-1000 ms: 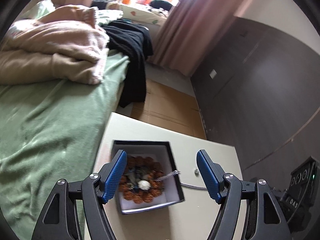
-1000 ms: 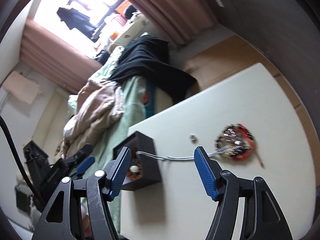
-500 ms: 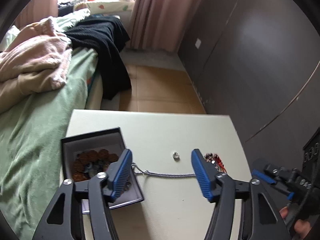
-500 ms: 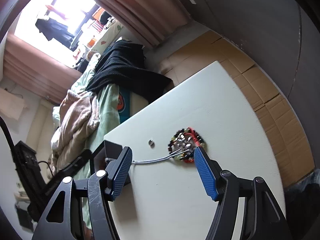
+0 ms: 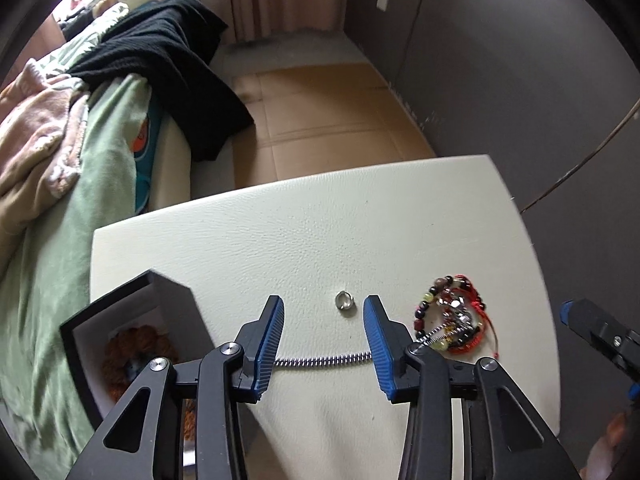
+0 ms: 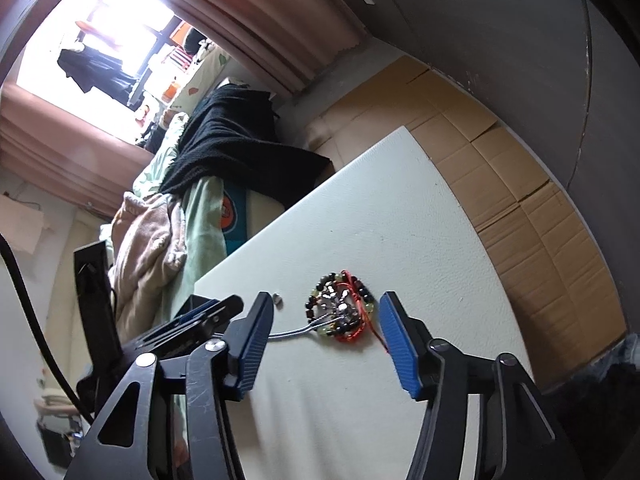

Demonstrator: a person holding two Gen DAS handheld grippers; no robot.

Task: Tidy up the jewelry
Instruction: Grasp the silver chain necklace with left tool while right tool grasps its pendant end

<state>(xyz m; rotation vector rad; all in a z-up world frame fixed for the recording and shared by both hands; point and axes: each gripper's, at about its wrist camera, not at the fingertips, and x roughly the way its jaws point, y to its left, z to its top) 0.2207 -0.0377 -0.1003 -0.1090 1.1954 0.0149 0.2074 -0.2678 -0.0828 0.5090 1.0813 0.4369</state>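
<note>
We see left tongs [image 5: 323, 334] spread, nothing pinched, over white bench [image 5: 280, 240]; silver chain [image 5: 320, 360] on bench runs between their tips toward bead bracelets [image 5: 454, 322] near right bench edge; small ring [image 5: 344, 301] lies apart, just ahead of tips; black box [image 5: 120, 320] with brown beads sits at left bench edge by bed [image 5: 80, 200]; right tongs [image 6: 326, 334] spread, empty, flanking bracelets; far bench half bare.

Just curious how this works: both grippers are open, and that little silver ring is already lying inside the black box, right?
Not quite. The silver ring lies on the white table, outside the black box, as the left wrist view shows. Both the left gripper and right gripper are open.
</note>
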